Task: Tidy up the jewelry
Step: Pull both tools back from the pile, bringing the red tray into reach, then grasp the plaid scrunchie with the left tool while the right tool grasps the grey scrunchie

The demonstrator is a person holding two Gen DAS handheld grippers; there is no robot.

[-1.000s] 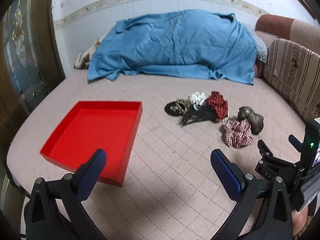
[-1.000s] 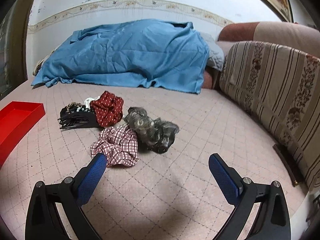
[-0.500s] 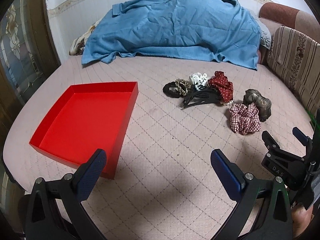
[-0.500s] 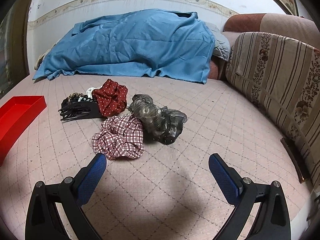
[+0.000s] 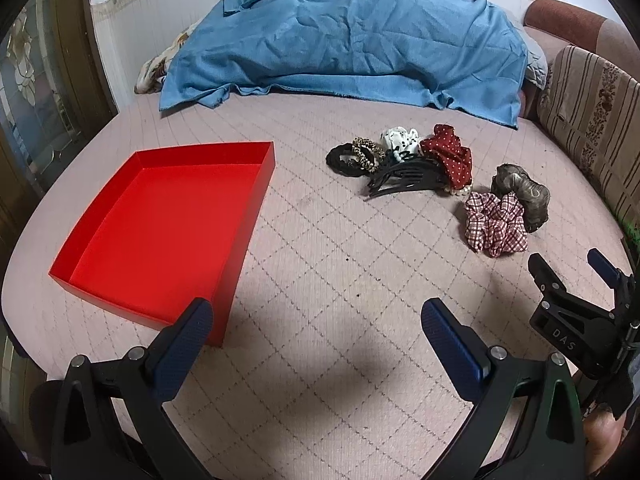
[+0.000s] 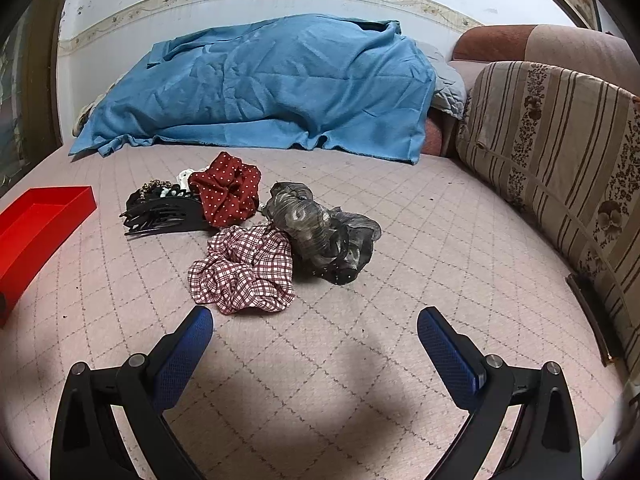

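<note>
The plaid scrunchie [image 6: 244, 270] lies on the bed [image 6: 400, 240], straight ahead of the right hand-held gripper [image 6: 315, 330] and a little to its left, the nearest piece of the heap. It is a crumpled ring with no clear long axis, so any approach angle should serve. The right hand-held gripper is plainly the nearer one; its jaws stand wide and hold nothing. The left hand-held gripper [image 5: 316, 326], also wide and holding nothing, sits beside the red tray [image 5: 256, 216], with the heap well off to its right.

A grey-black scrunchie [image 6: 324, 240] touches the plaid one on its right. Behind lie a dotted red scrunchie [image 6: 226, 194] and a black claw clip [image 6: 164, 216]. Nothing stands between the right jaws and the plaid piece. The tray lies to the left, apart from the heap.
</note>
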